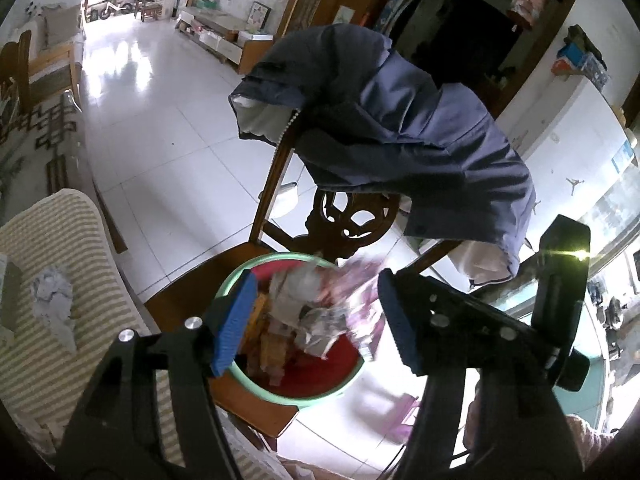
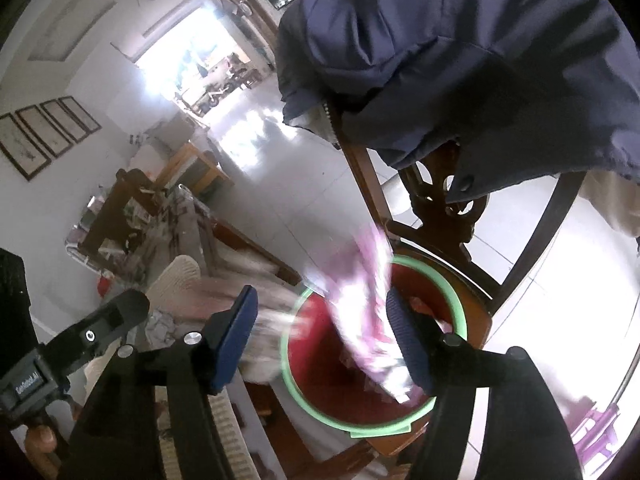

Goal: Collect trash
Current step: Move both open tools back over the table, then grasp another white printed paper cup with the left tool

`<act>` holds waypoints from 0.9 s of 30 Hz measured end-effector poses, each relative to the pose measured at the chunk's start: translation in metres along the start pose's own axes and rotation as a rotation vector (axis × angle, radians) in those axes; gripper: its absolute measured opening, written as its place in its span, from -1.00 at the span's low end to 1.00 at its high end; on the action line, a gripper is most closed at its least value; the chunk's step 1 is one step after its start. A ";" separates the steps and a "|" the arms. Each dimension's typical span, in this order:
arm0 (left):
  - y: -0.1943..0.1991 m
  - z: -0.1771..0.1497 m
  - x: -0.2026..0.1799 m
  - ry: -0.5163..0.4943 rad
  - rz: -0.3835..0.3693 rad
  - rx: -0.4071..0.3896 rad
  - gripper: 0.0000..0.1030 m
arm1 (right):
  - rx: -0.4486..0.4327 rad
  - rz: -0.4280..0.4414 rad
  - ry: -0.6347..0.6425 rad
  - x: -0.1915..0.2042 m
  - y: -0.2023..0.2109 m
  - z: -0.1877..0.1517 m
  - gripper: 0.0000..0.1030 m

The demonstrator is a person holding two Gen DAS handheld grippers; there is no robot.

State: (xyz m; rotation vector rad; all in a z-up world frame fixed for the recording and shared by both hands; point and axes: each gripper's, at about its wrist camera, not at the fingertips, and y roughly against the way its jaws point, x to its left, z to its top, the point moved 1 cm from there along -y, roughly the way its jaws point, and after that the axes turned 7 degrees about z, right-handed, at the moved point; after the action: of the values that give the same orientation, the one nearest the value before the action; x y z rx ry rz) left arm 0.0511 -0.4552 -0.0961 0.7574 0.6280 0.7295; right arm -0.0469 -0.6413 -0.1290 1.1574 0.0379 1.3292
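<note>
On the wooden chair seat (image 1: 192,292), one red basin (image 1: 336,364) with green rim, holding crumpled paper (image 1: 304,304) seen only from the left wrist. Above it, one blurred pink wrapper (image 2: 372,312), long axis steeply slanted, lower end in the basin. Left gripper (image 1: 316,324) and right gripper (image 2: 320,344) both spread, grasping nothing.

Both wrist views close above, angled down, sharing blurred, probably red-lined basin (image 1: 240,368) (image 2: 320,412)

One green-rimmed red basin (image 1: 256,380), one wooden chair (image 1: 276,168), one blue jacket (image 1: 400,120), one crumpled tissue (image 1: 54,300), two tools.
</note>
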 end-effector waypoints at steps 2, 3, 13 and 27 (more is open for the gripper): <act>0.001 -0.001 0.002 0.005 0.003 -0.004 0.23 | 0.004 0.001 -0.002 0.001 -0.001 0.000 0.28; 0.002 -0.001 0.003 0.009 0.003 -0.005 0.24 | 0.005 0.002 -0.002 0.002 -0.001 -0.001 0.28; 0.029 -0.019 0.048 0.089 0.093 -0.034 0.36 | 0.033 0.026 0.018 0.020 -0.016 -0.006 0.38; 0.102 -0.127 0.222 0.292 0.432 0.023 0.51 | 0.176 0.086 0.157 0.113 -0.064 -0.054 0.42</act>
State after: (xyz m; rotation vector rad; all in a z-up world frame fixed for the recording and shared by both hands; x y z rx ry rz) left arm 0.0547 -0.1841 -0.1424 0.8256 0.7450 1.2472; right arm 0.0031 -0.5102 -0.1333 1.2102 0.2256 1.5152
